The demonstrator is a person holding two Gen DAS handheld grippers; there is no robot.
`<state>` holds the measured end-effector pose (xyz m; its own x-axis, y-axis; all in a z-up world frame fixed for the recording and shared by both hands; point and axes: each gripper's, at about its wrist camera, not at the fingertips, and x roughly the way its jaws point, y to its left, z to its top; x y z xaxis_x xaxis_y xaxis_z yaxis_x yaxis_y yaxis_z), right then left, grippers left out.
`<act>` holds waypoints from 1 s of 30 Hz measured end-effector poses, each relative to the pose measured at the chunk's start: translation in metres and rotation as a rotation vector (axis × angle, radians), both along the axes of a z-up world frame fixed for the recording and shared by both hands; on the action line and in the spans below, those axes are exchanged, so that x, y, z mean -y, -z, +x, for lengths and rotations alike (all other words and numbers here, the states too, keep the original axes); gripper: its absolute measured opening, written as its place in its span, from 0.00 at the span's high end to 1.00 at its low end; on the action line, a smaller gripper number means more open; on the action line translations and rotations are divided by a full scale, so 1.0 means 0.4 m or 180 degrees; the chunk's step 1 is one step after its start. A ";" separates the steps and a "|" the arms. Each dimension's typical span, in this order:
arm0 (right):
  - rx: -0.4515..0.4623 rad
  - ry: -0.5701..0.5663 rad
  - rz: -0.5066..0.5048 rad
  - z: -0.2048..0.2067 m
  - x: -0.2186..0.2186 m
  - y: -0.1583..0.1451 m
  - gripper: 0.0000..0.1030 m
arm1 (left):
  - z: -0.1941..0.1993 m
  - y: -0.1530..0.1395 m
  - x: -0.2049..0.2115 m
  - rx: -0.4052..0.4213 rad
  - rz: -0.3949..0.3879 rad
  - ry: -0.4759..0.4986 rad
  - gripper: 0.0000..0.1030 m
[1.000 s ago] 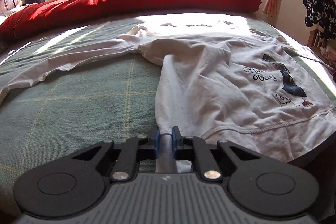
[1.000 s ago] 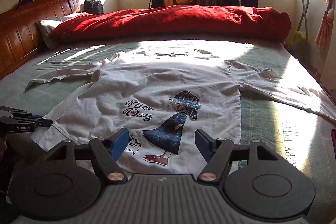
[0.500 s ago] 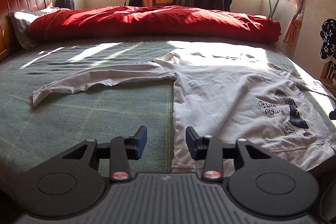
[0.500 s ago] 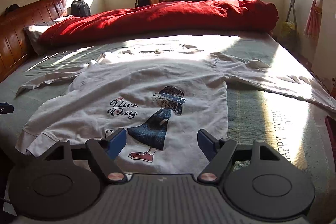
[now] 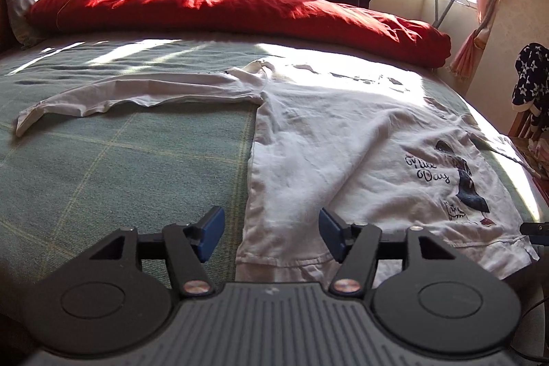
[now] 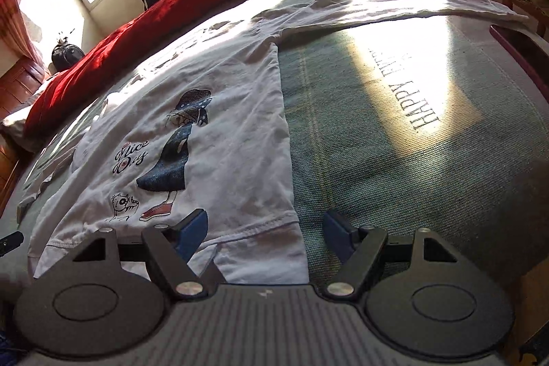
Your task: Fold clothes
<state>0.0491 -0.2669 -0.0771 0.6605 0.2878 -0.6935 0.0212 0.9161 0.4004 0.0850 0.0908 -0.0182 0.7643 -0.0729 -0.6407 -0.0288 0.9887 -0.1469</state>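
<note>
Your left gripper [image 5: 271, 234] is opening, its jaws standing apart over the shirt's [image 5: 346, 153] hem corner, gripping nothing. Your right gripper [image 6: 266, 228] is closing slightly, jaws wide around the opposite hem corner, pads off the cloth.

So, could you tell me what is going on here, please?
A person with a gripper in each hand is folding a white long-sleeved shirt spread face up on the bed. Both sleeves lie stretched out sideways. The left gripper is opening over the hem's left corner; the right gripper, closing slightly, straddles the right corner. Neither holds it.
</note>
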 end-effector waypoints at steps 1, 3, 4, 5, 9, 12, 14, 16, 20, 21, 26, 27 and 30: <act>0.0011 -0.0037 -0.0063 0.000 -0.006 -0.002 0.44 | 0.001 0.000 0.002 -0.0004 0.0000 0.0010 0.40; 0.0032 -0.0112 -0.0190 -0.001 -0.019 -0.005 0.73 | 0.002 -0.001 0.006 -0.0005 0.0013 0.0029 0.39; 0.0043 -0.0151 -0.0250 -0.002 -0.025 -0.007 0.82 | 0.002 -0.002 0.008 -0.0004 0.0022 0.0038 0.39; 0.0065 -0.0209 -0.0215 -0.005 -0.017 -0.014 0.90 | 0.001 -0.004 0.009 -0.0001 0.0032 0.0046 0.39; 0.0119 -0.0324 -0.0334 -0.010 0.013 -0.056 0.93 | 0.001 -0.011 0.001 0.0008 0.0037 0.0058 0.38; 0.0079 -0.0382 -0.0507 -0.001 0.016 -0.067 0.93 | 0.017 -0.018 -0.013 -0.0011 -0.0010 0.0037 0.38; 0.0018 -0.0406 -0.0659 0.005 0.000 -0.070 0.91 | 0.036 -0.030 -0.022 -0.0025 -0.0092 0.0073 0.38; 0.0051 -0.0317 -0.0822 0.004 -0.013 -0.089 0.84 | 0.062 -0.047 -0.022 -0.0014 -0.0167 0.0185 0.37; 0.0464 -0.0351 -0.0891 0.010 -0.050 -0.170 0.49 | 0.172 -0.069 -0.014 0.0019 -0.0550 0.0494 0.31; 0.0554 -0.0437 -0.0885 0.025 -0.074 -0.186 0.45 | 0.204 -0.068 -0.014 0.0001 -0.0663 0.0544 0.31; 0.0610 -0.0869 -0.0753 0.110 -0.206 -0.173 0.43 | 0.397 0.001 -0.012 -0.0320 -0.1223 0.0624 0.31; 0.0574 -0.0918 -0.0705 0.123 -0.224 -0.161 0.43 | 0.431 0.025 -0.020 -0.0421 -0.1333 0.0597 0.31; 0.0432 -0.1049 -0.0612 0.149 -0.262 -0.121 0.43 | 0.504 0.088 -0.043 -0.0627 -0.1219 0.0444 0.31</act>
<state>0.1087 -0.1622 -0.0285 0.6437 0.3730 -0.6683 -0.3275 0.9235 0.1999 0.2865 0.1080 -0.0535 0.5966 -0.4266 -0.6798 0.0367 0.8606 -0.5079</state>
